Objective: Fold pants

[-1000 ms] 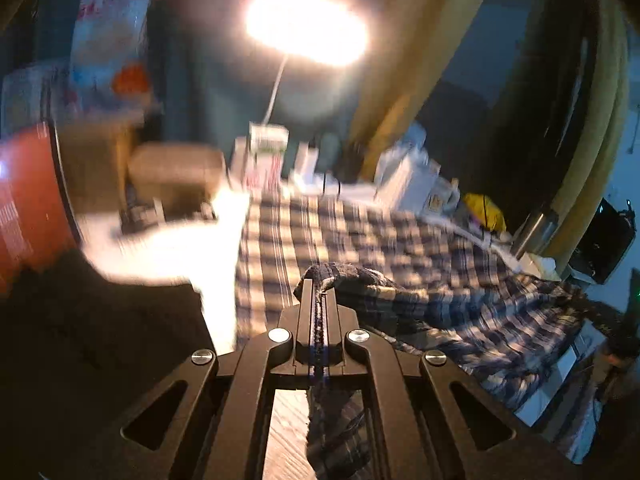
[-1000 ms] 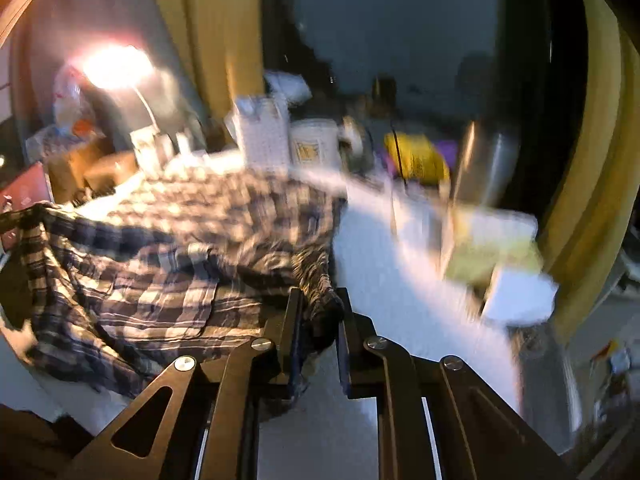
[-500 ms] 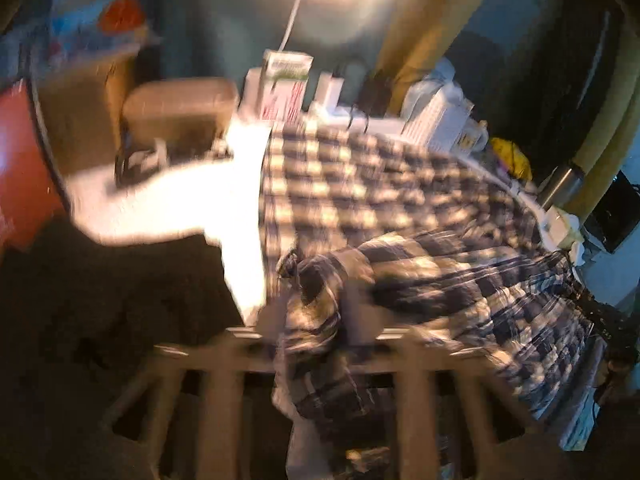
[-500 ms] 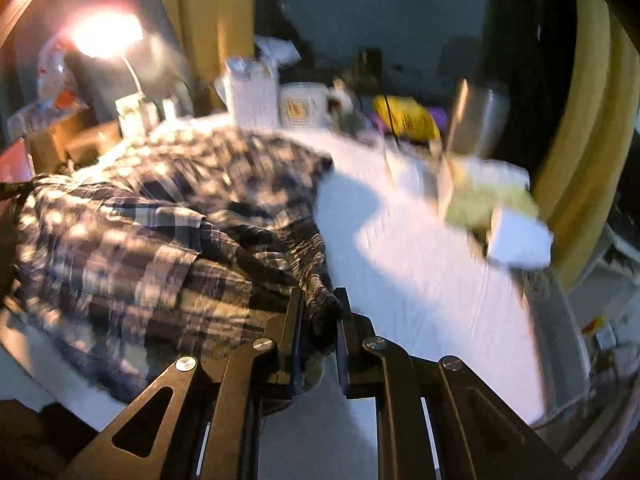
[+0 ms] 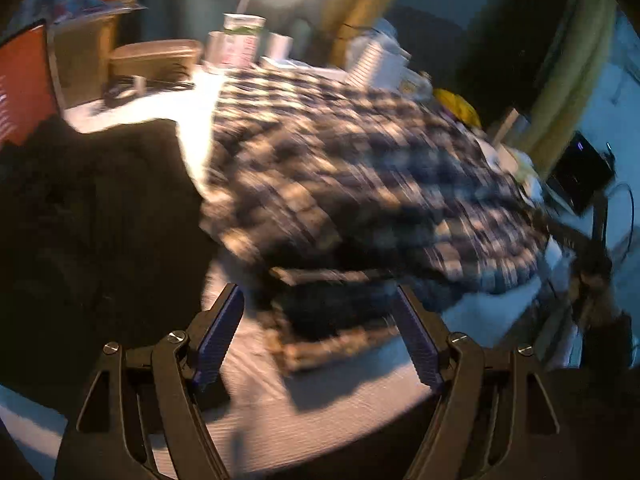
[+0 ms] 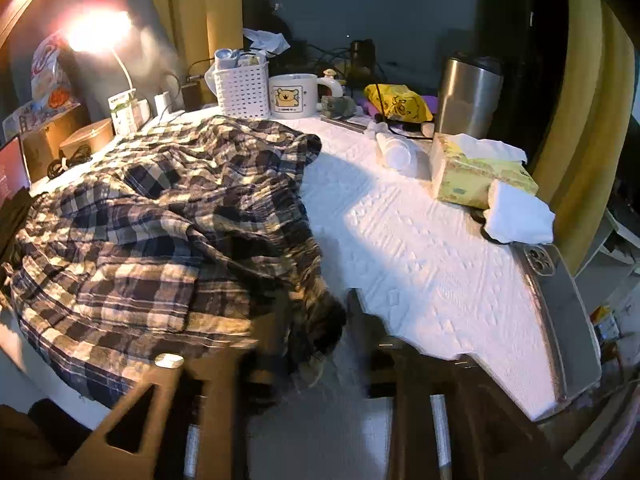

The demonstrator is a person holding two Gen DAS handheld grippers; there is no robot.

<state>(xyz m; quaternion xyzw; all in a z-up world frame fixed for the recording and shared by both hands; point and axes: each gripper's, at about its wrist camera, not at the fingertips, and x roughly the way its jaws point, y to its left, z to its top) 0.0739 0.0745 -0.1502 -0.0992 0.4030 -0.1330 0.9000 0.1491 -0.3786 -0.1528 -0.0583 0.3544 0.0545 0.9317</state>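
The plaid pants lie bunched on the white table cover, folded over themselves. In the left wrist view the pants are blurred and lie just ahead of my left gripper, which is open and empty, fingers wide apart. My right gripper is blurred; its fingers stand apart on either side of the pants' near right corner, and the cloth lies between them without being pinched.
At the table's back stand a white basket, a bear mug, a steel tumbler, a tissue box and a lamp. A dark cloth lies left of the pants. A phone sits at the right edge.
Both grippers opened and let go of the pants. The held edge dropped onto the pile, and the left gripper pulled back and up.
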